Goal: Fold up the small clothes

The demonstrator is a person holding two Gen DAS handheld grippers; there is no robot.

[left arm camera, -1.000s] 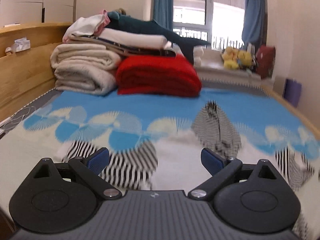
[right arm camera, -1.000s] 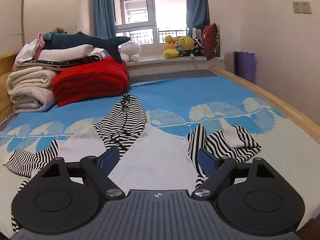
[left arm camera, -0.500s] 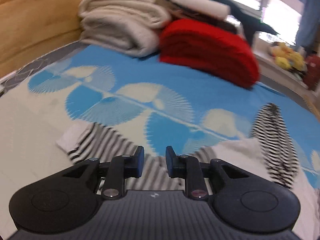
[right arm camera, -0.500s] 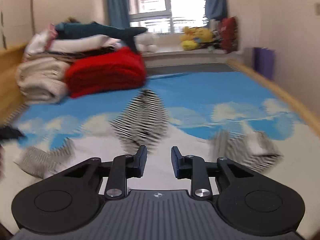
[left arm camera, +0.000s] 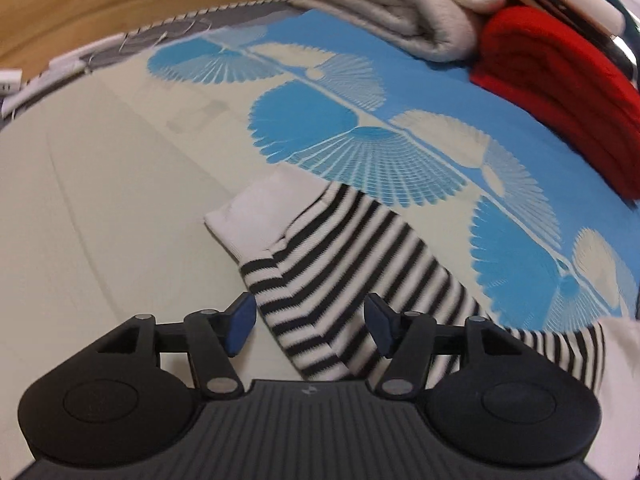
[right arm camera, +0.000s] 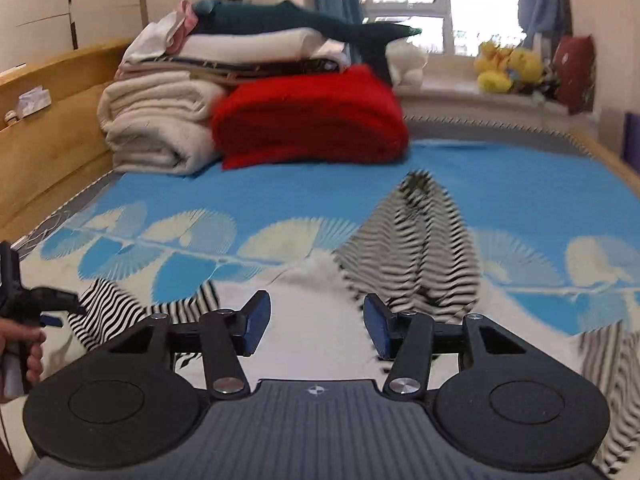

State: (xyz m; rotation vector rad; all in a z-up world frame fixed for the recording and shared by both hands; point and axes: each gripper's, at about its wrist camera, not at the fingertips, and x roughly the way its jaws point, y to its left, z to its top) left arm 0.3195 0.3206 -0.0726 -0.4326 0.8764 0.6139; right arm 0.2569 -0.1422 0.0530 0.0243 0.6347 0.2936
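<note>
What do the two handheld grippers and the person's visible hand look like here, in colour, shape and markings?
The left gripper and right gripper match: black bodies with two round discs, a grey ribbed centre plate bearing a small round logo, silver pivot screws, black link arms and blue pads on the fingertips. No cables show. In the right wrist view, the person's bare hand appears at the left edge; no sleeve is visible.

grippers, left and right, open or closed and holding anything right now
Left gripper: open, holding nothing, jaws either side of the striped sleeve.
Right gripper: open, holding nothing, over the white body of the garment.
</note>
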